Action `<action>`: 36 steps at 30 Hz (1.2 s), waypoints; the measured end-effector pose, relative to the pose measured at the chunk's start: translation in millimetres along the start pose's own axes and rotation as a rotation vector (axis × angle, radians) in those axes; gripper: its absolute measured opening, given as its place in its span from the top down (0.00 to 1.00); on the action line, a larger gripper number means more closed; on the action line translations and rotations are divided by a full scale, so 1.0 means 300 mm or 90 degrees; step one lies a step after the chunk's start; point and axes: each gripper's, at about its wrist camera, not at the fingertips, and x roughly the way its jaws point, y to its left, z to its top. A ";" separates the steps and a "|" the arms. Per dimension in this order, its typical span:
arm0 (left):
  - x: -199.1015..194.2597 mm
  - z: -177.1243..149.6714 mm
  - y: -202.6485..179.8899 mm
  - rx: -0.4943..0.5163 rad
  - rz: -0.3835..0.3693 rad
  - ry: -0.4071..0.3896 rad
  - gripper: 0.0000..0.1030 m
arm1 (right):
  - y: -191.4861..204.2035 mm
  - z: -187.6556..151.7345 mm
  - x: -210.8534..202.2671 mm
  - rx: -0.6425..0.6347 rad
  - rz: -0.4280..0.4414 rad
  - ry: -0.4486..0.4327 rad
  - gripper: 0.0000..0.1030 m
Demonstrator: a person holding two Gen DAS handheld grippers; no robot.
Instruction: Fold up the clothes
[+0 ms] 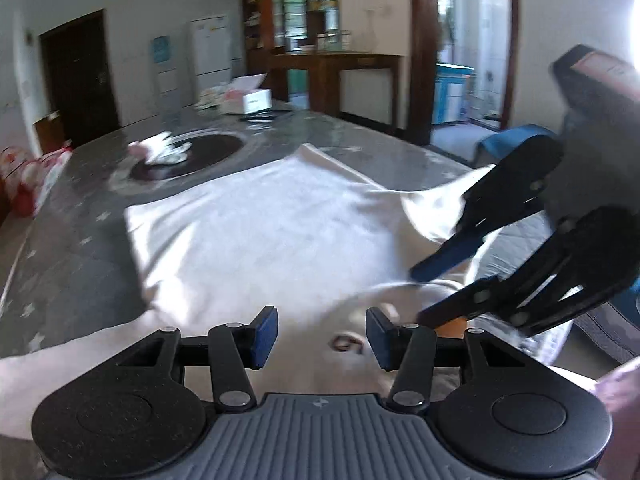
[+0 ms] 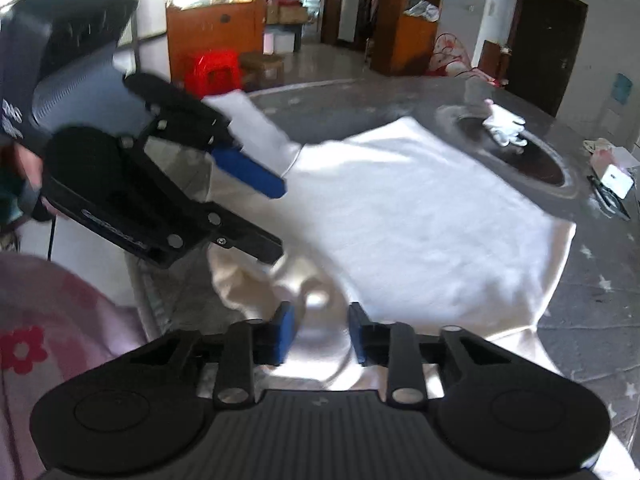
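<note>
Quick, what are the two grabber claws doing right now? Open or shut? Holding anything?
Left gripper: open, holding nothing, over the white cotton T-shirt on the grey star-patterned table.
Right gripper: open, holding nothing, above the shirt.

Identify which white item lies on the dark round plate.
The small crumpled white cloth, on the dark round plate further along the table. The big white shirt lies flat before both open tongs.
</note>
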 end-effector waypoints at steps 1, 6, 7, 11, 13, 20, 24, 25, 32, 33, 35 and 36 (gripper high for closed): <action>0.001 -0.002 -0.012 0.014 -0.011 -0.001 0.51 | 0.007 -0.004 0.003 -0.001 0.003 0.004 0.82; 0.032 -0.019 -0.056 0.069 -0.041 0.018 0.60 | 0.041 -0.021 0.021 -0.004 0.015 0.023 0.91; 0.035 -0.021 -0.053 0.069 -0.042 0.019 0.65 | 0.039 -0.022 0.018 0.004 0.017 0.022 0.93; 0.049 -0.030 -0.041 0.065 -0.045 0.024 0.79 | 0.011 -0.021 -0.006 0.038 0.021 0.009 0.95; 0.042 -0.029 -0.030 0.059 -0.052 0.017 0.88 | -0.007 -0.020 -0.018 0.056 0.027 0.005 0.96; 0.007 -0.040 0.007 0.031 -0.090 0.000 0.90 | -0.018 -0.045 -0.020 0.062 0.039 0.015 0.96; 0.007 -0.045 -0.004 0.060 -0.106 0.011 0.89 | -0.003 -0.039 -0.025 0.032 0.059 0.017 0.88; 0.006 -0.044 -0.005 0.067 -0.109 0.011 0.86 | -0.007 -0.033 -0.036 0.033 0.066 0.013 0.88; -0.023 0.005 0.024 0.071 -0.130 -0.013 0.83 | -0.034 -0.012 -0.027 0.055 0.047 -0.010 0.88; -0.026 0.016 0.030 0.065 -0.127 -0.018 0.83 | -0.030 -0.021 -0.011 0.054 0.049 0.000 0.88; -0.018 0.040 0.040 0.048 -0.117 -0.028 0.83 | -0.015 -0.040 0.011 0.048 0.055 0.015 0.88; -0.010 0.051 0.045 0.037 -0.113 -0.031 0.83 | -0.013 -0.045 0.006 0.048 0.054 0.010 0.88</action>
